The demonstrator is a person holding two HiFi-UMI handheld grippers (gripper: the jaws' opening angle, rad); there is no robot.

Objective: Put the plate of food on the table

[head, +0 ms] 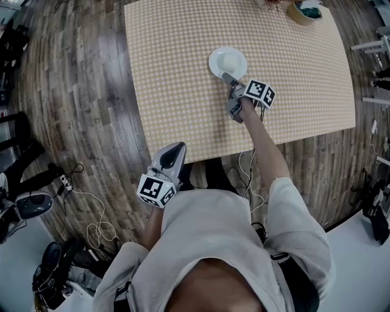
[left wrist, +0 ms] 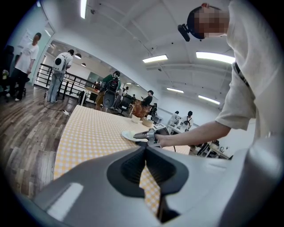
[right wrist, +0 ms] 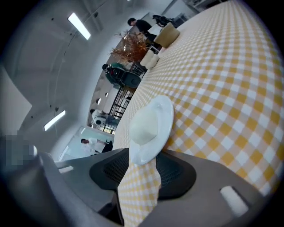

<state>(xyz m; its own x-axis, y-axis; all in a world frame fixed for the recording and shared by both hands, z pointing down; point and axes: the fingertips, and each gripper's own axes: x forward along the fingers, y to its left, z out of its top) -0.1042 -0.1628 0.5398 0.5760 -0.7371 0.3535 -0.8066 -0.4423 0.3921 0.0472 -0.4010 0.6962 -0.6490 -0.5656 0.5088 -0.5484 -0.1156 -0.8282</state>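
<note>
My right gripper (head: 227,79) has its jaws spread, with the near rim of the round white plate (head: 228,63) between them. The plate lies flat in the middle of the yellow-checked table (head: 177,85) and carries a smooth pale mound of food (right wrist: 144,124). A tan basket (head: 303,12) stands well apart at the far corner. My left gripper (head: 178,148), pressed together, hangs at the near edge.

I am counting one table (head: 183,91), which is carrying one plate (head: 213,64), one pale mound of food (head: 230,62) on that plate, one bowl (head: 303,12) and one dried bouquet (right wrist: 132,48) at its far edge. I am holding two grippers, the left gripper (head: 177,149) and the right gripper (head: 228,78).
</note>
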